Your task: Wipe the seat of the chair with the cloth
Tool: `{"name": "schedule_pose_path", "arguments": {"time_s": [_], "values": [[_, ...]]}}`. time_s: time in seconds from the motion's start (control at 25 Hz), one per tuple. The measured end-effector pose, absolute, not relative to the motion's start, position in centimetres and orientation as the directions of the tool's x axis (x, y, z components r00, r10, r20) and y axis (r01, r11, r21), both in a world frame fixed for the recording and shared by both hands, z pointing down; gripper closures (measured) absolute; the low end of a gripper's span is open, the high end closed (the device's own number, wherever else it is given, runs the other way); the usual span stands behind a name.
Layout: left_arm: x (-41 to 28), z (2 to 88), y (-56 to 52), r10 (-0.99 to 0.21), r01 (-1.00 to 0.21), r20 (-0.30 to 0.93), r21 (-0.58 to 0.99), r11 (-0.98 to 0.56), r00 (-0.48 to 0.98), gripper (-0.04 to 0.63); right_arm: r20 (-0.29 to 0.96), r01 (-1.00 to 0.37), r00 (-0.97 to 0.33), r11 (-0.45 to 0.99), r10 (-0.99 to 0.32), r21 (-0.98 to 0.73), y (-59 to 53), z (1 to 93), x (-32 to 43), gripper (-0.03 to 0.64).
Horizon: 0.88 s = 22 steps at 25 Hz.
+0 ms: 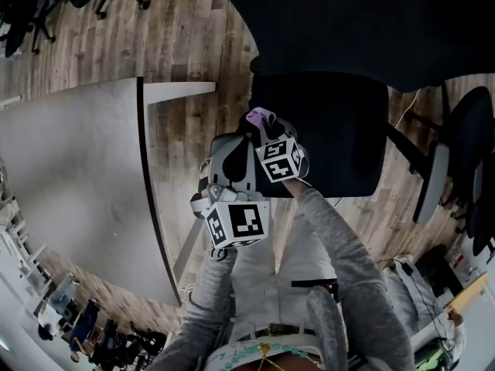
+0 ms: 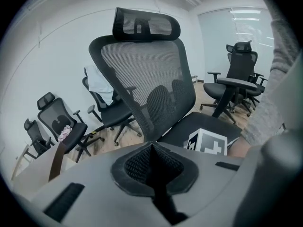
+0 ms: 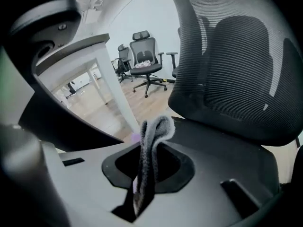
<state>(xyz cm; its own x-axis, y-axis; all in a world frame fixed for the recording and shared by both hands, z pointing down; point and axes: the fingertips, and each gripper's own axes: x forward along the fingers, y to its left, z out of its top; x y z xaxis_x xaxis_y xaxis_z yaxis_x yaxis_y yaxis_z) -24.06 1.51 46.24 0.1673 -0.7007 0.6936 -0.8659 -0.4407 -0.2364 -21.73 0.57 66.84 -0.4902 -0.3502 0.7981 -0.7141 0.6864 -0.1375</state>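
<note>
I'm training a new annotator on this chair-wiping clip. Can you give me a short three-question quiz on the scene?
1. Multiple choice: the right gripper is shut on: A) a cloth B) a sponge C) nothing.
2. True or false: the left gripper also pinches the cloth.
3. Fill in: in the head view, a white ___ stands left of the chair seat.
Key: 1 A; 2 false, its jaws are together and empty; 3 table.

We find the cloth [image 3: 152, 141] between the right gripper's [image 1: 261, 128] jaws, at the chair seat's [image 1: 332, 134] edge. Left gripper [image 1: 227, 154] sits just left; tabletop [image 1: 69, 184] lies further left.
</note>
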Motion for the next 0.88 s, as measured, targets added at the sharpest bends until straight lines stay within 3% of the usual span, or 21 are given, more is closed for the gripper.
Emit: {"name": "schedule_pose_path", "arguments": {"time_s": [0.56, 0.88], "values": [[-24.2, 45.8, 1.0, -0.705, -0.873, 0.687, -0.221, -0.434, 0.176, 0.597, 0.833, -0.531, -0.369, 0.829, -0.413, 0.176, 1.0, 71.4, -22.2, 0.566], [-24.2, 45.7, 1.0, -0.702, -0.874, 0.689, -0.215, -0.436, 0.181, 0.597, 0.805, -0.535, -0.403, 0.826, -0.436, 0.179, 1.1, 71.4, -22.2, 0.566]]}}
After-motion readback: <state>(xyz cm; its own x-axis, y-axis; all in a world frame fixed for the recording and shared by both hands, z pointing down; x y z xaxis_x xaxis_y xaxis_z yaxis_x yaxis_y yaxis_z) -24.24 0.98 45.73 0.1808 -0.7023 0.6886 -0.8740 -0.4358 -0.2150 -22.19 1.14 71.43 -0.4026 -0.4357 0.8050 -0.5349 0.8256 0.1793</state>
